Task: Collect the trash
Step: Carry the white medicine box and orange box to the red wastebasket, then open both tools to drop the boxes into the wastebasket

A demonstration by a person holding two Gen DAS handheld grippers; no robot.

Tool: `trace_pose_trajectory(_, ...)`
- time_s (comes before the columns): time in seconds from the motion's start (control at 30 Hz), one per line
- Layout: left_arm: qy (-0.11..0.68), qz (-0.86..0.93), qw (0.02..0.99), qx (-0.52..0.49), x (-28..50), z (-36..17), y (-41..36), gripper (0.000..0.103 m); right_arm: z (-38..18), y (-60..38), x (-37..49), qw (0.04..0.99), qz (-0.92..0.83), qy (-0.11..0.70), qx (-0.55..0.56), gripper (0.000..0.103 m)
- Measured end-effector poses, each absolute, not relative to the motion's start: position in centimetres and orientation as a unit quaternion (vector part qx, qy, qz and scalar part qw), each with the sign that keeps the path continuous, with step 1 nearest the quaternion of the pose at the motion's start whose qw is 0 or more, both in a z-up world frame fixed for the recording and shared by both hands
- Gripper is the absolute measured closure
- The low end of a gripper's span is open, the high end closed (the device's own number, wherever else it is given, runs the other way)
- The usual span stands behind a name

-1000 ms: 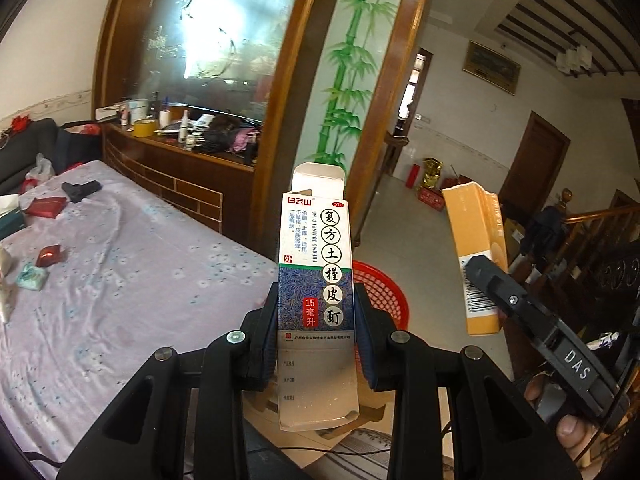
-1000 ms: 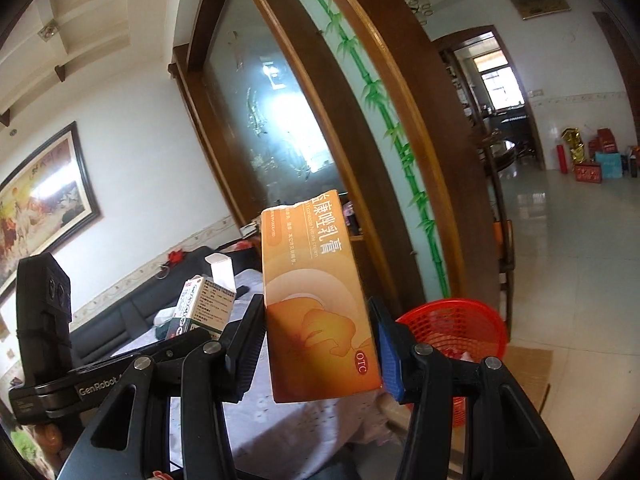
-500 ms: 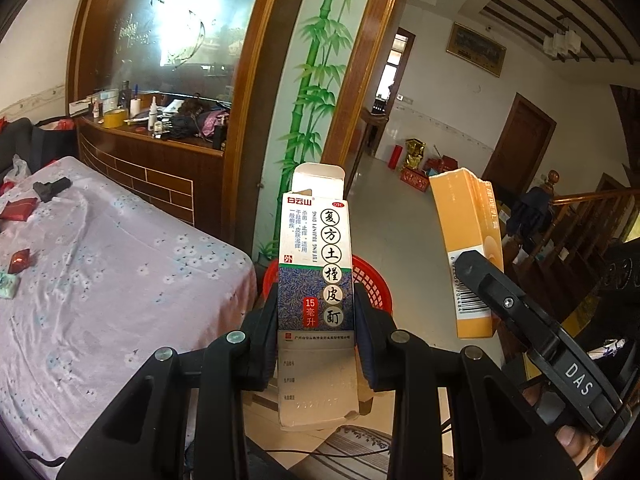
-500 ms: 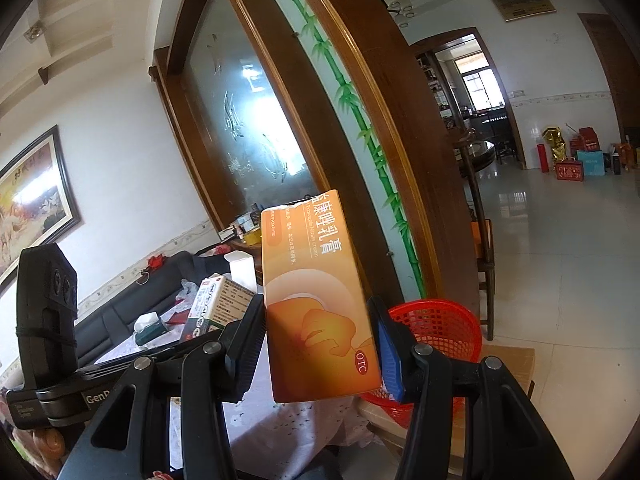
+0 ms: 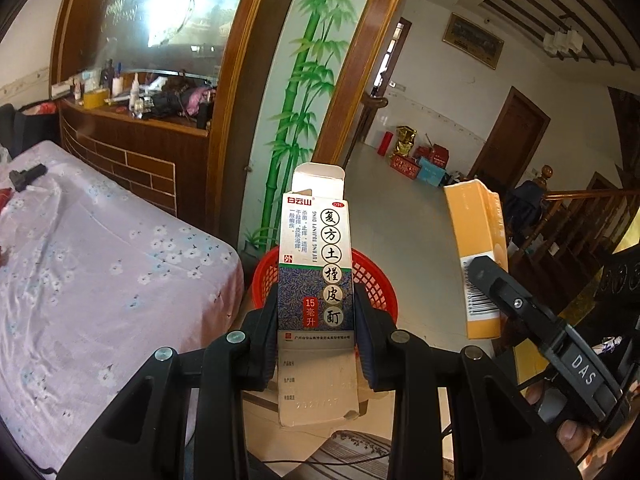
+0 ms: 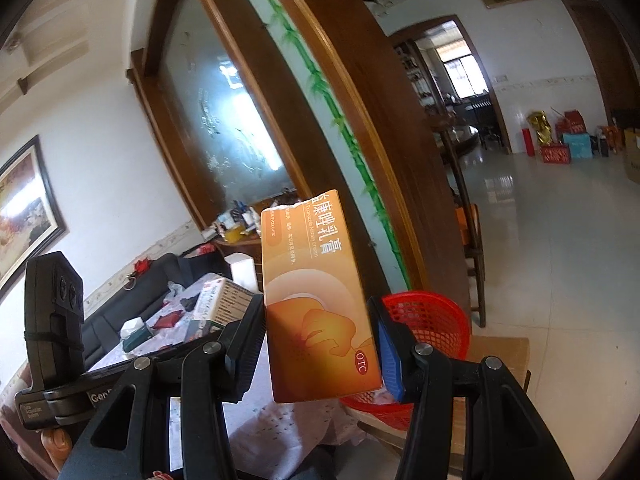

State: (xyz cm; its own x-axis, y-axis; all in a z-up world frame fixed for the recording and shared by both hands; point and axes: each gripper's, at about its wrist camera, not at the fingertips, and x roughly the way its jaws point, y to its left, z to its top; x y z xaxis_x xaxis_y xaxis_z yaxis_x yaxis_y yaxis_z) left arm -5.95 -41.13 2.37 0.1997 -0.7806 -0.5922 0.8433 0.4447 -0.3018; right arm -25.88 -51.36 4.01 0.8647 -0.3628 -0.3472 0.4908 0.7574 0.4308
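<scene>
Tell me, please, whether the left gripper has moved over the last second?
Yes. The left gripper, shut on the blue-and-white box, has moved toward the red basket, which now looks larger and closer behind it.

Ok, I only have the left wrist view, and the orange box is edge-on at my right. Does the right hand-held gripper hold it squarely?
Observer: Yes. The right hand-held gripper clamps the orange box by both side edges, with the printed front facing its camera.
Operator: Where's the basket from there?
Observer: The red basket shows past the box's right edge and appears to rest on a brown cardboard surface.
Operator: Any trash on the table?
Observer: A teal packet and a red item lie on the flowered cloth.
</scene>
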Motion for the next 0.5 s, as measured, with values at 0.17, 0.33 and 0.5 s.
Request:
trace_pose_trajectory(0.17, 0.369, -0.542, 0.753, 0.064, -4.6, 0.1, -44.6, 0.072, 3.2, -53.5, -25.3, 0.921, -0.248, 0.127, 0.273, 0.048)
trace_pose_trajectory(0.33, 0.396, -0.554, 0.728, 0.075, -3.5, -2.8, -47.8, 0.072, 1.3, -56.6, -24.6, 0.907, -0.258, 0.141, 0.3, 0.048)
trace_pose_trajectory(0.5, 0.427, -0.553, 0.711, 0.085, -2.5, -6.1, -50.8, 0.072, -1.9, -60.0, -22.8, 0.892, -0.237, 0.171, 0.346, 0.048)
